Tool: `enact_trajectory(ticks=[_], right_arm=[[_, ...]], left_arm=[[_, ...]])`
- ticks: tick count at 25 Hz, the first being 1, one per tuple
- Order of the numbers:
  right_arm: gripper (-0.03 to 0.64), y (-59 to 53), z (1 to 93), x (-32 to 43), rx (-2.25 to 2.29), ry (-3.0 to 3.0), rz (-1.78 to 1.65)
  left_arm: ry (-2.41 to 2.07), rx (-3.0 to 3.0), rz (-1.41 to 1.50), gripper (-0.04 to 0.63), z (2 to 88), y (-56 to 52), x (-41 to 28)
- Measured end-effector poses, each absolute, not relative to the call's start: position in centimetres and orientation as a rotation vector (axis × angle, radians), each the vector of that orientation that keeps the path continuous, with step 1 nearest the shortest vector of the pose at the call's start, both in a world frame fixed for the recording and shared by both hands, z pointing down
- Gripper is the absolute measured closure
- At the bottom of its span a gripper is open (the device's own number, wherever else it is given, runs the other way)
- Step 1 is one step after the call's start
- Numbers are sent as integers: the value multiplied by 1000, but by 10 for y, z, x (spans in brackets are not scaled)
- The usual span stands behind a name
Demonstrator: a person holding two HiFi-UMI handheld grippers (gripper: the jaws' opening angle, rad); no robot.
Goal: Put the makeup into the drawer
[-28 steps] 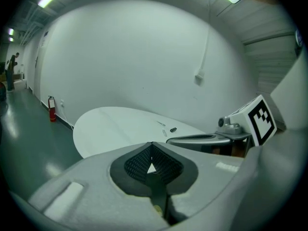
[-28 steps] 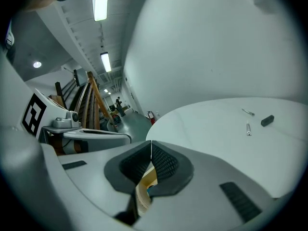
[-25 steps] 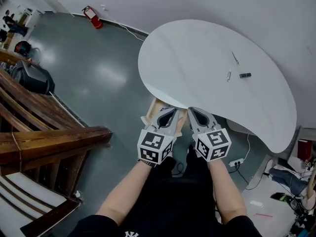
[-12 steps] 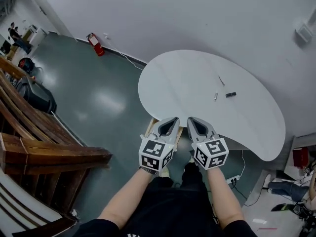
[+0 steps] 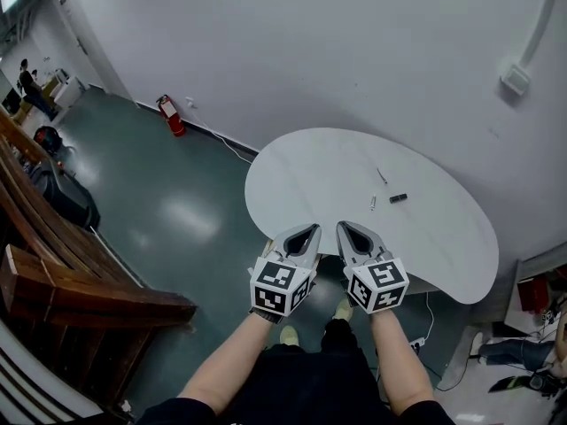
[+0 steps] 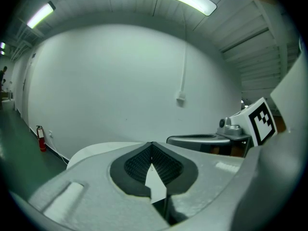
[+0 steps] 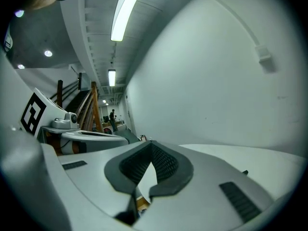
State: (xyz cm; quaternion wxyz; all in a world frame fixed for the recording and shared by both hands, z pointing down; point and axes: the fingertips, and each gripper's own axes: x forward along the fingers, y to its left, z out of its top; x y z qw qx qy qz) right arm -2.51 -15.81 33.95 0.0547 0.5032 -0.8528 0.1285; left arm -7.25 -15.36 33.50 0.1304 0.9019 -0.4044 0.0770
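Three small makeup items lie on the white rounded table (image 5: 310,180), toward its far right: a thin pencil (image 5: 381,176), a small pale tube (image 5: 372,204) and a short dark stick (image 5: 398,198). My left gripper (image 5: 310,229) and right gripper (image 5: 342,226) hover side by side over the table's near edge, well short of the makeup. Both are shut with nothing between the pads. The left gripper view shows its jaws (image 6: 152,143) meeting at the tip, and the right gripper view shows the same (image 7: 151,142). A sliver of pale wooden drawer (image 5: 267,247) shows beside the left gripper; the rest is hidden.
A dark wooden stair structure (image 5: 62,282) fills the left. A black bag (image 5: 66,197) and a red fire extinguisher (image 5: 168,115) stand on the green floor. A power strip and cables (image 5: 416,319) lie under the table's right side. A white wall rises close behind the table.
Both grippers have risen together and stay shut. The table and makeup look smaller and farther down. The wooden drawer, in view below the table edge earlier, is mostly covered by the grippers.
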Motion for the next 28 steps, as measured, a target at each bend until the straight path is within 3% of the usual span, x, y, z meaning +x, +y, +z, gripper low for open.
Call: enact_trajectory(ticks=[28], right_arm=[[601, -161, 292, -21, 1563, -2595, 240]], left_arm=[[-1150, 2706, 164, 586, 290, -161, -54]])
